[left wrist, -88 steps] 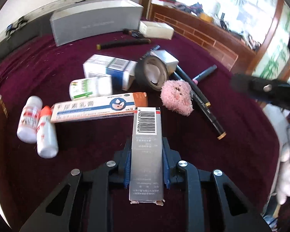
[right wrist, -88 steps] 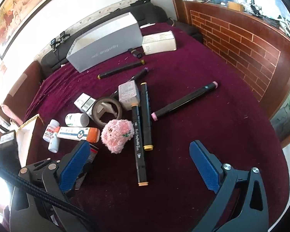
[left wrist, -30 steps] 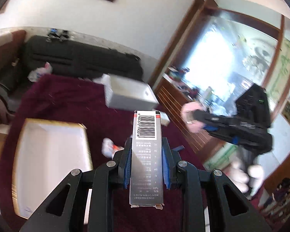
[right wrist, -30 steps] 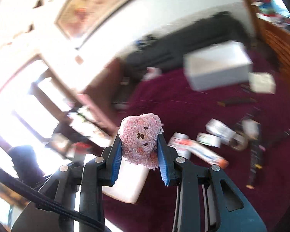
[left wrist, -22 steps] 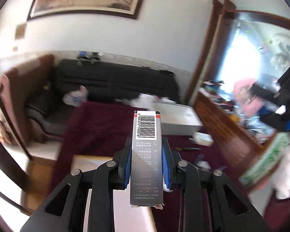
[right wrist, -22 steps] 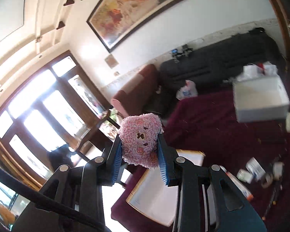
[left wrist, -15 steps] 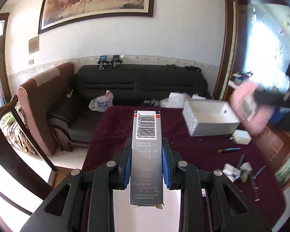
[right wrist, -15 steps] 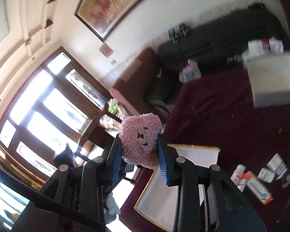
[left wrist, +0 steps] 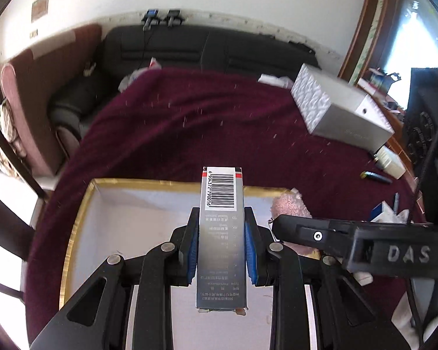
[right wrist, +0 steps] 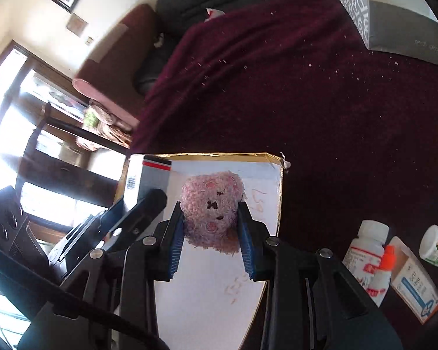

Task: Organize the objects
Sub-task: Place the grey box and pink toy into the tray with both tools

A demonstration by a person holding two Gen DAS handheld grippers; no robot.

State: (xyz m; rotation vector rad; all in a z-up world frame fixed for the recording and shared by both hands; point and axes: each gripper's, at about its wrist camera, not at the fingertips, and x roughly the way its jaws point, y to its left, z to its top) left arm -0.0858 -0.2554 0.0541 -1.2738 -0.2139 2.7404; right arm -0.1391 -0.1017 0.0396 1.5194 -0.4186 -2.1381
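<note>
Two hand-held tools hang over a white, gold-rimmed tray (left wrist: 81, 204) at the near edge of a maroon-covered surface (left wrist: 207, 128). The left tool (left wrist: 221, 248) is clamped on a grey carton (left wrist: 221, 233), barcode end forward; the right tool (right wrist: 211, 230) pinches a pink plush toy (right wrist: 211, 207) between its blue pads — both loads above the tray's floor, the carton just left of the toy. To the right of the tray lie two white bottles (right wrist: 365, 245), an orange-capped tube (right wrist: 382, 274), an ointment box (right wrist: 414, 283) and a small jar (right wrist: 436, 246). A grey box (left wrist: 344, 110) sits at the far side, well apart.
</note>
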